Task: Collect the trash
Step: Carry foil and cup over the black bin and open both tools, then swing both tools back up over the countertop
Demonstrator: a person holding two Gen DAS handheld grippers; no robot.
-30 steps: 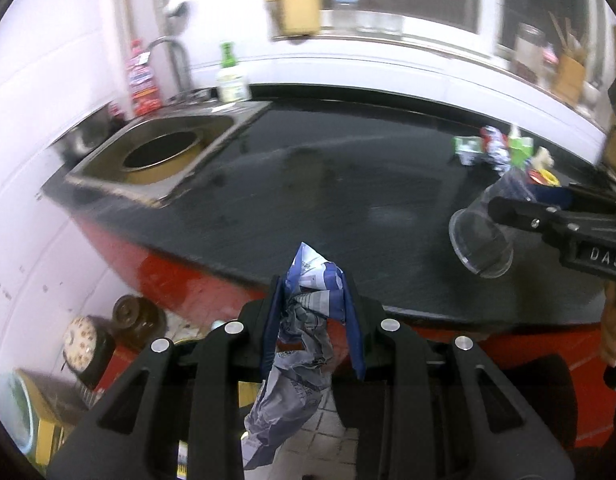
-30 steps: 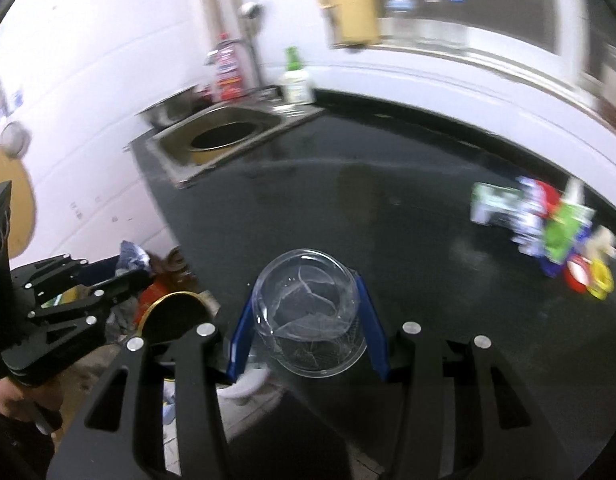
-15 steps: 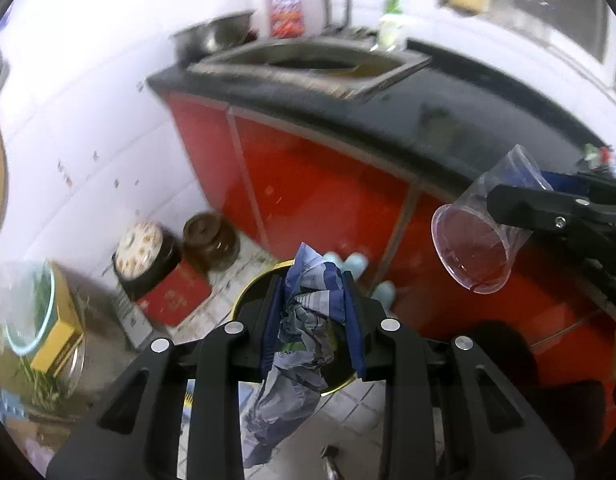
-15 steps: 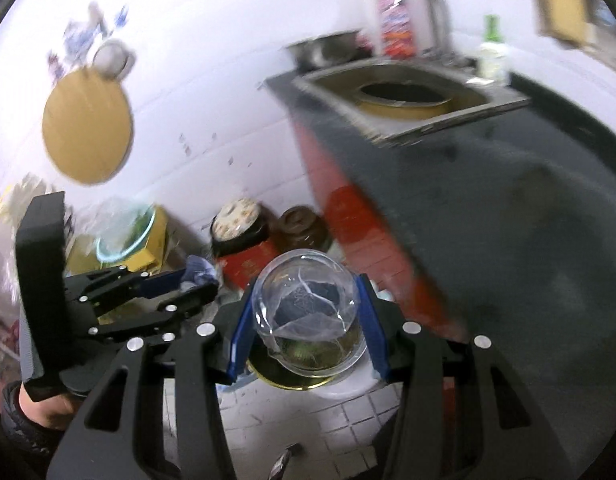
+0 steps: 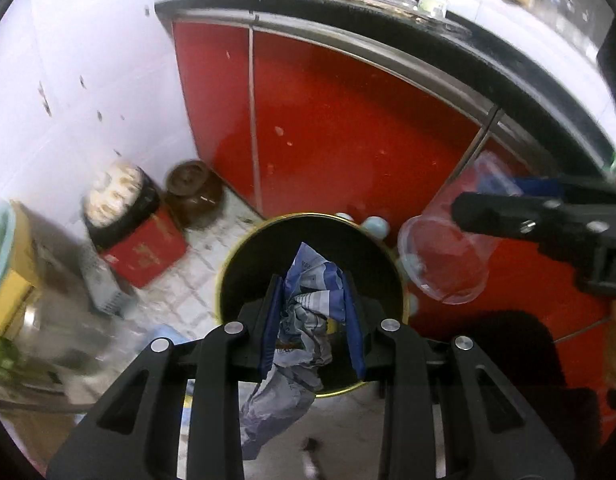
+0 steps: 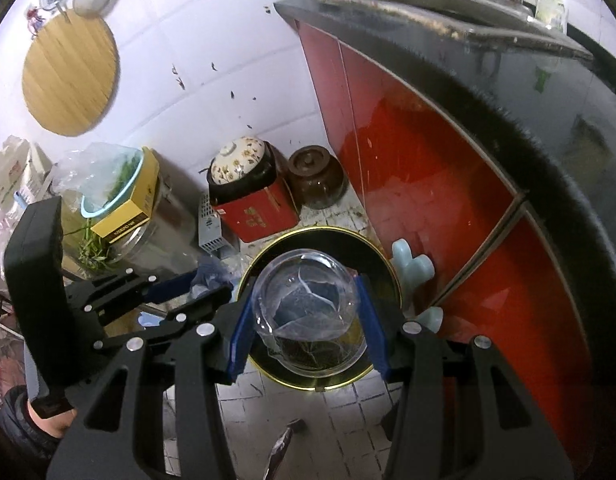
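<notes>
My left gripper (image 5: 312, 286) is shut on a crumpled blue and white wrapper (image 5: 304, 320) and holds it above the open gold-rimmed black trash bin (image 5: 248, 264) on the floor. My right gripper (image 6: 308, 292) is shut on a clear plastic cup (image 6: 308, 312) and holds it over the same bin (image 6: 371, 252). The cup (image 5: 443, 256) and the right gripper (image 5: 547, 228) show in the left wrist view, right of the bin. The left gripper (image 6: 204, 286) with the wrapper (image 6: 212, 274) shows in the right wrist view, at the bin's left rim.
Red cabinet doors (image 5: 347, 120) under a black counter (image 6: 547, 128) stand behind the bin. A red tin with a flowered lidded pot (image 6: 244, 184), a brown jar (image 6: 315, 180) and boxes (image 6: 124, 204) crowd the floor to the left. Pale slippers (image 6: 411, 268) lie by the cabinet.
Both grippers have swung from the countertop down to the floor and now hang over the trash bin. Each still grips its item.
</notes>
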